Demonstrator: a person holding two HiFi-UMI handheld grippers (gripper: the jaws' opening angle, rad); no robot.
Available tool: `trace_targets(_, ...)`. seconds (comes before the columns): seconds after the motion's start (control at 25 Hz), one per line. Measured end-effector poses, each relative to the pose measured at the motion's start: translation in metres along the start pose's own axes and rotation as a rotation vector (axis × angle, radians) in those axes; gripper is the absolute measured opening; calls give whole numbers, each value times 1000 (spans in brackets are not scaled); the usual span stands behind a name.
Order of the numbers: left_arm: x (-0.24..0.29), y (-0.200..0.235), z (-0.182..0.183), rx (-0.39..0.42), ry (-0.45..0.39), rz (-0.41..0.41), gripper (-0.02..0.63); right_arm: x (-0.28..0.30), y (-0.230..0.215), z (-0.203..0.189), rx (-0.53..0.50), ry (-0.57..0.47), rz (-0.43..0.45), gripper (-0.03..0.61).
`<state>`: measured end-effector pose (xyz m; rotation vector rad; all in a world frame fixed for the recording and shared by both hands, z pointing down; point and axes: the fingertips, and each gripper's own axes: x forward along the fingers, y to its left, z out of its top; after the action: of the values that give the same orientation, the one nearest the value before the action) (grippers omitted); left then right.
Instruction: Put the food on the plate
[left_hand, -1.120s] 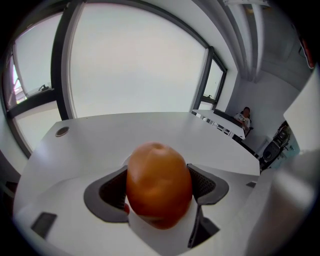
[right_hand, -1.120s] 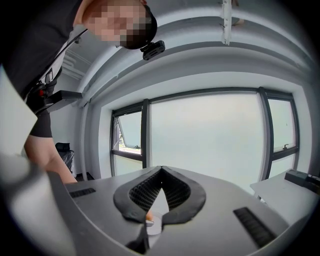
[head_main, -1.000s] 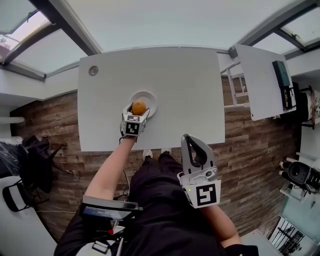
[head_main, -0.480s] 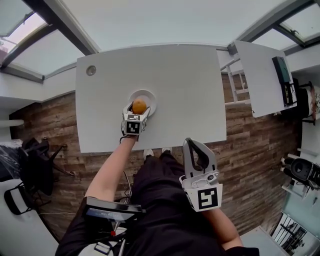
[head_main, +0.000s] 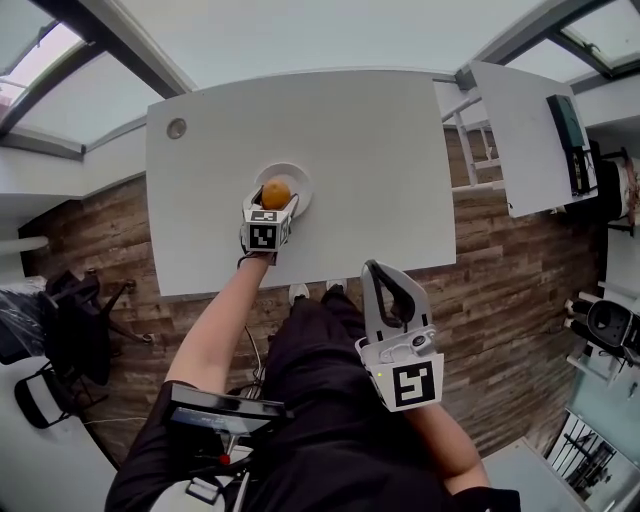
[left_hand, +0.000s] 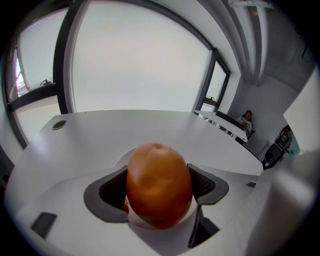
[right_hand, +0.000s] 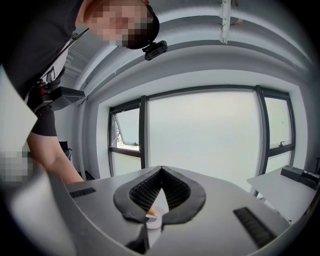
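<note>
**Left to right.** Left gripper (head_main: 274, 210): reached out over the white table (head_main: 380, 150), its 2 jaws closed on the food (left_hand: 159, 184), an orange-brown, egg-shaped fruit pinched at its sides. The fruit sits over the white plate (head_main: 298, 178), inside the rim. Whether its underside touches the plate cannot be told from either view. In the left gripper view its long axis runs upright between the jaws, with the dimpled end uppermost and tipped slightly away from the camera.

**Step in hand, as judged:** setting down. Done well, the fruit is lowered near the centre until the plate bears it. The jaws then part evenly and only a little, so that neither pad nudges a rounded body likely to roll, and the gripper backs off level.

Right gripper (right_hand: 161, 172): held close to the person's body, off the table, its 2 jaws pressed together on nothing.
</note>
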<state>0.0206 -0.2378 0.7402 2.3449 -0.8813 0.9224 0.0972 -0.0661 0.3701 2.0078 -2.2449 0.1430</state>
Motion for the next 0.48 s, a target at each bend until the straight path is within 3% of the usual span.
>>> trace_targets(0.48, 4, 1, -1, 7, 0, -7, 344, 20, 16, 2, 29, 2, 45, -3)
